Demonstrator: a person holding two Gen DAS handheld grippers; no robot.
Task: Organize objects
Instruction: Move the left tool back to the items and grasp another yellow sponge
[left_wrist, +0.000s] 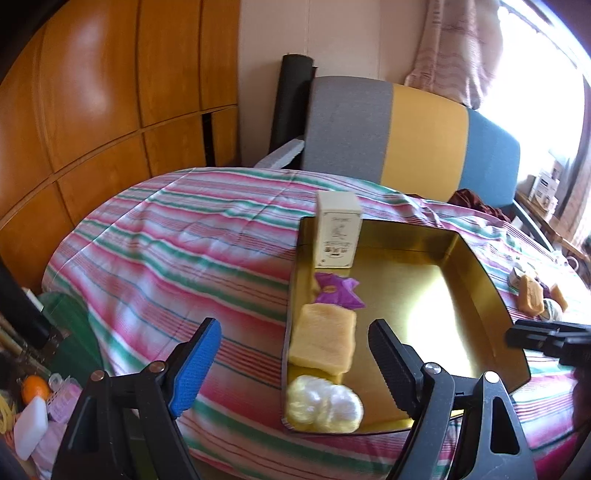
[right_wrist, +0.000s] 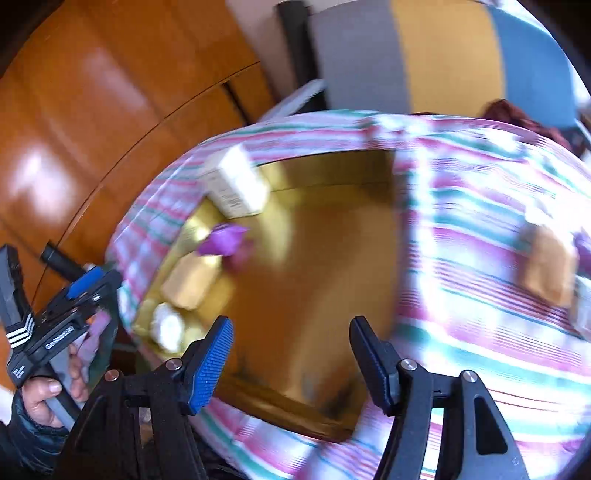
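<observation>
A gold tray (left_wrist: 461, 280) lies on the striped bedcover (left_wrist: 177, 236). Along its left wall stand a white box (left_wrist: 338, 232), a purple wrapper (left_wrist: 338, 291), a yellow block (left_wrist: 323, 339) and a pale wrapped bundle (left_wrist: 323, 404). My left gripper (left_wrist: 295, 326) hovers open over the tray's near left part, nothing between its fingers. The right gripper (right_wrist: 291, 325) is open and empty above the tray's (right_wrist: 325, 258) near edge; that view is blurred. It also shows at the right edge (left_wrist: 546, 339). A hand (right_wrist: 44, 391) holds the left gripper (right_wrist: 70, 295). A brown block (left_wrist: 530, 295) lies loose on the cover to the right.
A grey, yellow and blue chair back (left_wrist: 406, 136) stands behind the bed, a wooden wardrobe (left_wrist: 92, 103) to the left. Floor clutter at lower left includes an orange (left_wrist: 35, 387) and a white block (left_wrist: 31, 424). More small items (left_wrist: 554, 306) lie beside the brown block.
</observation>
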